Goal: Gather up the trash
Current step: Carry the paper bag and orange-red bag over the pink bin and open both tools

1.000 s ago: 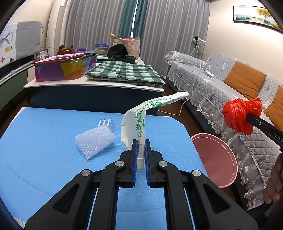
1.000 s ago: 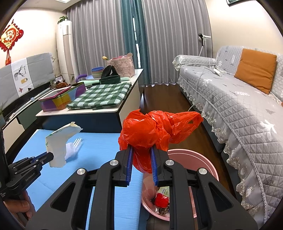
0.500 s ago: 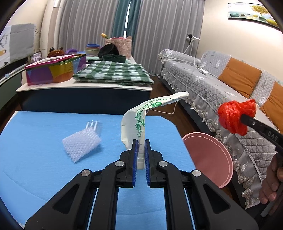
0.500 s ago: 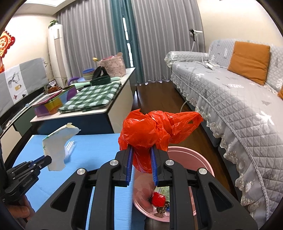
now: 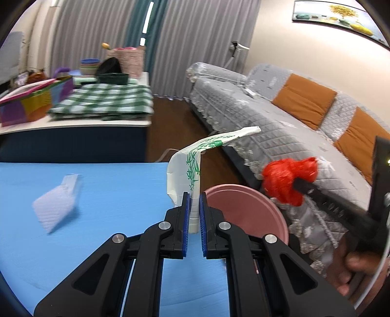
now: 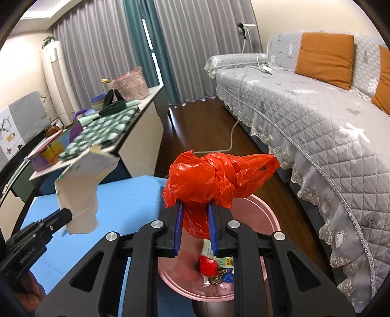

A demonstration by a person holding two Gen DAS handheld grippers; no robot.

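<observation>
One blue table (image 5: 102, 185) carries a single bubble-wrap piece (image 5: 57, 207) toward its left edge. One pink bin (image 6: 256, 214), off the table's right edge, holds several small wrappers (image 6: 214, 265). The right gripper (image 6: 195, 226) pinches one red plastic bag (image 6: 209, 178) above the bin; the left gripper (image 5: 193, 214) clamps one white paper bag (image 5: 192, 168) above the table's right edge.

Home living room: quilted grey sofa (image 6: 316, 114) with orange cushions (image 6: 325, 59), floor-length curtains (image 6: 102, 56), framed picture (image 5: 338, 18), wooden floor (image 6: 207, 131), cluttered sideboard (image 5: 73, 126).
</observation>
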